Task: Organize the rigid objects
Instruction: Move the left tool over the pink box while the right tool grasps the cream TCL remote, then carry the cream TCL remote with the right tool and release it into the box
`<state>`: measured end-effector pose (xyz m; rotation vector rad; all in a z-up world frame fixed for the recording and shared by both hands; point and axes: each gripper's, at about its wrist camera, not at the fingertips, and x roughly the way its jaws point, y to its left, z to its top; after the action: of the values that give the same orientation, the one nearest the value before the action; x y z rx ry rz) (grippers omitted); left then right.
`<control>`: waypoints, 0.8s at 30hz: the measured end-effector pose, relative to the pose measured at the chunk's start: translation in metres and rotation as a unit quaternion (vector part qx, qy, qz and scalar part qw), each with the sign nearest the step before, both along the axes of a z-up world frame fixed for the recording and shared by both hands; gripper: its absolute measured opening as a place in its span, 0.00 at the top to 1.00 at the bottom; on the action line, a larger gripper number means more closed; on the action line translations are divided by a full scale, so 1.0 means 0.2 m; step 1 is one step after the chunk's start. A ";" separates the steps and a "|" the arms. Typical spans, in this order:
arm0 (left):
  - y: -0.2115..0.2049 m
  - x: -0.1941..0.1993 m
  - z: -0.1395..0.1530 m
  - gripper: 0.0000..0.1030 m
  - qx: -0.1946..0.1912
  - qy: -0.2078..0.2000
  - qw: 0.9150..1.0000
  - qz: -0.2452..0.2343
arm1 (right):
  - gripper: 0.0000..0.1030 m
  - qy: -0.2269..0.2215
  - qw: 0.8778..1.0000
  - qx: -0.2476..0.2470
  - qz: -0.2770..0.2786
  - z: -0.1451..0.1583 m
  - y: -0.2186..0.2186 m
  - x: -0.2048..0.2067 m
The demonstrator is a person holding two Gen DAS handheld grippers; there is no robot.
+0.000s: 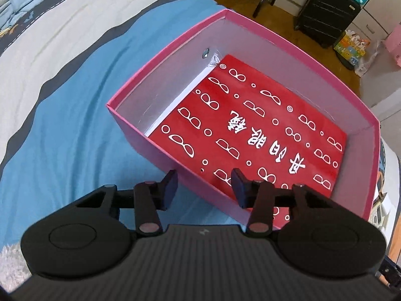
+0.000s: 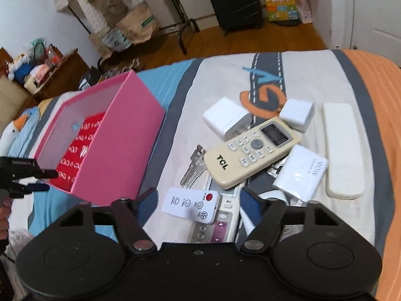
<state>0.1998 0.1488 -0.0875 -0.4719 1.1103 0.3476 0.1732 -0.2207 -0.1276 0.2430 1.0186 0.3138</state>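
A pink box lies on the bed with a red sheet printed with glasses on its floor. My left gripper straddles the box's near wall, one finger outside and one inside; the pads stand apart from the thin wall, so it is open. The right wrist view shows that gripper at the corner of the pink box. My right gripper is open over a small flat white remote with a red button, without touching it.
Beyond the small remote lie a beige TCL remote, keys, two white chargers, a white packet, a long white remote and a remote with pink buttons. A black suitcase stands on the floor.
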 end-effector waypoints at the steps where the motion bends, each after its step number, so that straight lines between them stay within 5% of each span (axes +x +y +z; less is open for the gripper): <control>1: 0.01 0.00 -0.01 0.58 -0.001 -0.002 1.000 0.001 | 0.32 0.000 1.000 -0.002 -0.005 -0.01 0.00 0.00; 10: 0.03 -0.03 -0.01 0.61 -0.019 -0.008 1.000 0.005 | 0.28 0.011 0.991 0.042 -0.128 -0.15 -0.13 0.17; 16: 0.04 -0.04 -0.02 0.60 -0.021 -0.008 1.000 -0.006 | 0.21 0.031 0.977 -0.003 -0.211 -0.25 -0.06 0.33; 20: 0.06 -0.04 -0.02 0.59 -0.029 -0.008 0.999 -0.014 | 0.29 0.007 0.979 -0.073 -0.191 -0.26 0.03 0.32; 24: 0.07 -0.03 -0.02 0.58 -0.035 -0.007 0.999 -0.019 | 0.33 0.035 0.984 -0.044 -0.169 -0.24 -0.02 0.27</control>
<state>0.1933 0.1636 -0.0923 -0.5127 1.1189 0.2721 0.2271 -0.2247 -0.1753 0.3433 1.0374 -0.0476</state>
